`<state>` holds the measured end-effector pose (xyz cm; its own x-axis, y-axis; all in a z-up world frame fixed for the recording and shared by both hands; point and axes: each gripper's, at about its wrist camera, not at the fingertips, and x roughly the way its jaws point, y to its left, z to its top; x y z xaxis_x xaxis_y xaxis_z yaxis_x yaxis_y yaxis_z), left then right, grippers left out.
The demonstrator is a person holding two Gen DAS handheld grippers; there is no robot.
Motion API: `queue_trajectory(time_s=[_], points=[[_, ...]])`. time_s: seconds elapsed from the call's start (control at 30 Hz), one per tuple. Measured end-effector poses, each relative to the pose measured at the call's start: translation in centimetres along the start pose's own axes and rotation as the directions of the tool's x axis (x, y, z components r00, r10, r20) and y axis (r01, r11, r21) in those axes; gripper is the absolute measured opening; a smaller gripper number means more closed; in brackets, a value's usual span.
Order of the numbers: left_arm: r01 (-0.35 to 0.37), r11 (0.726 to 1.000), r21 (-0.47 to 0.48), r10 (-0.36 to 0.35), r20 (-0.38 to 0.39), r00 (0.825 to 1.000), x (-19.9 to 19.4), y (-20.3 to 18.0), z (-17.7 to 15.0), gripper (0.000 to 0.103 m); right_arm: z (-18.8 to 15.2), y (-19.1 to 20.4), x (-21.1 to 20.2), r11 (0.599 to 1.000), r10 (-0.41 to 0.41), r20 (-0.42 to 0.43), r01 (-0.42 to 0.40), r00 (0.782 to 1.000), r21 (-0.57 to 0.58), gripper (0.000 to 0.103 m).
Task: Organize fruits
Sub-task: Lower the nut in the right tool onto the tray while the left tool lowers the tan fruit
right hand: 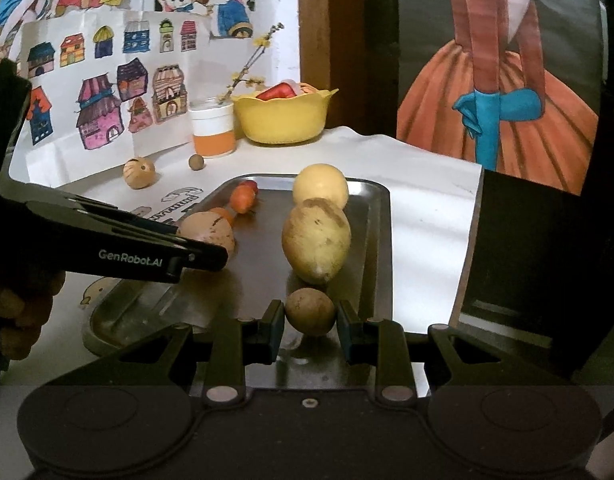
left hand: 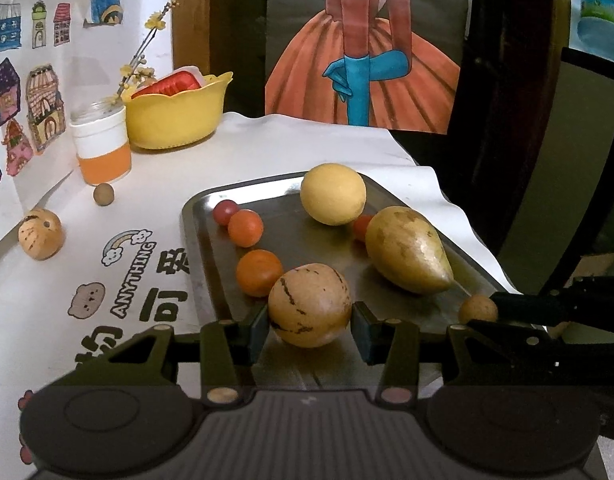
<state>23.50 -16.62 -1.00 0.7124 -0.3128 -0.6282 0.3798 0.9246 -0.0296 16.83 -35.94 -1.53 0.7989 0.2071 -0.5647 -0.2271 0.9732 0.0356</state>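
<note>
Over the metal tray (left hand: 203,216), a striped melon (left hand: 309,305) is grasped by the left gripper (left hand: 310,322) and a small brown fruit (right hand: 310,311) sits between the right gripper's (right hand: 310,326) slightly parted jaws, so both seem due for placing or release.

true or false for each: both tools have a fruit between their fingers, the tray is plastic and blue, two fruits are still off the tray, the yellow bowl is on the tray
1. Each tool has a fruit between its fingers: true. The left tool brackets a striped melon; the right tool brackets a small brown fruit.
2. The tray is blue plastic: false. The tray is shiny metal.
3. Two fruits lie off the tray: true, a striped fruit and a small brown ball.
4. The yellow bowl sits on the tray: false. The yellow bowl stands on the white tablecloth.
</note>
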Motion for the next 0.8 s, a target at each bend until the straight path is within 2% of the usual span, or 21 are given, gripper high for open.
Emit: queue_trajectory(time_s=[0.57,0.8], points=[[-0.002,1.000,-0.004,0.002,-0.002,1.000,0.23,-0.08,-0.01,0.050,-0.23,-0.14,0.33,1.000,-0.009,-0.006,0.009,1.000,0.020,0.032],[-0.005,1.000,-0.020,0.005,-0.004,1.000,-0.09,-0.03,-0.22,0.051,-0.45,0.03,-0.18,1.000,-0.007,-0.002,0.007,1.000,0.027,0.043]])
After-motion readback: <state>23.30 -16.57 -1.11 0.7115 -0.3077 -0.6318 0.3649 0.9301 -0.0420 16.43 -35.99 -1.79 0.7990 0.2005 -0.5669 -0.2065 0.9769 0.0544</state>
